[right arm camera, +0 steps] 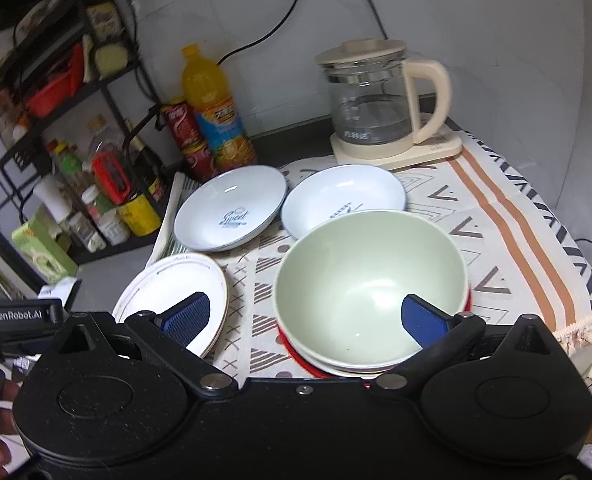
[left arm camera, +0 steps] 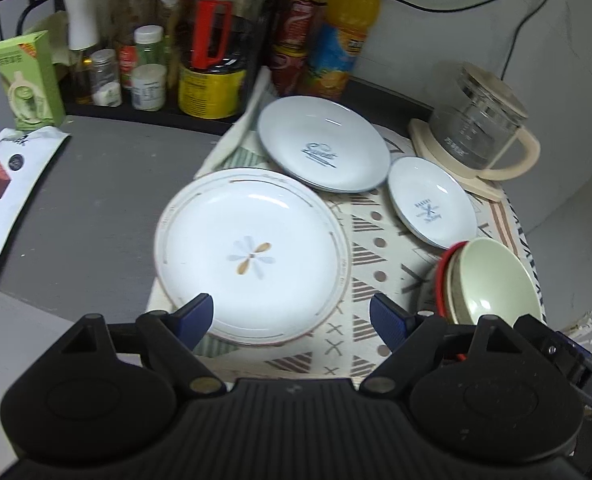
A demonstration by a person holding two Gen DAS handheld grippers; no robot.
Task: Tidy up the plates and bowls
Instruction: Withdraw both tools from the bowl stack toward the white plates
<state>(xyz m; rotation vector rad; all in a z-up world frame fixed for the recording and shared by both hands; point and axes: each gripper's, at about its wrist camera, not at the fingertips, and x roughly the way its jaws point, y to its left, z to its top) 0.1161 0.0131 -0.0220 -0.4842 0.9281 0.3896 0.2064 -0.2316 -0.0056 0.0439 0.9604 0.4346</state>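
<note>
White flower plate [left arm camera: 251,254] at left of patterned cloth [left arm camera: 360,276], left tongs [left arm camera: 291,314] wide over its near rim, holding nothing. Right of flower plate: "Sweet" plate [left arm camera: 324,144], small plate [left arm camera: 432,204], then green bowl [right arm camera: 372,284] on stacked bowls, right tongs [right arm camera: 306,320] wide, empty, straddling its rim. Likely stacking step just starting; next needs closing on a rim, lifting onto flower plate.

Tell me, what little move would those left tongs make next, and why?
Probably ease forward and down onto the flower plate's near rim. The left tongs hang open right above it, gripping nothing, while the bowls already sit stacked.
</note>
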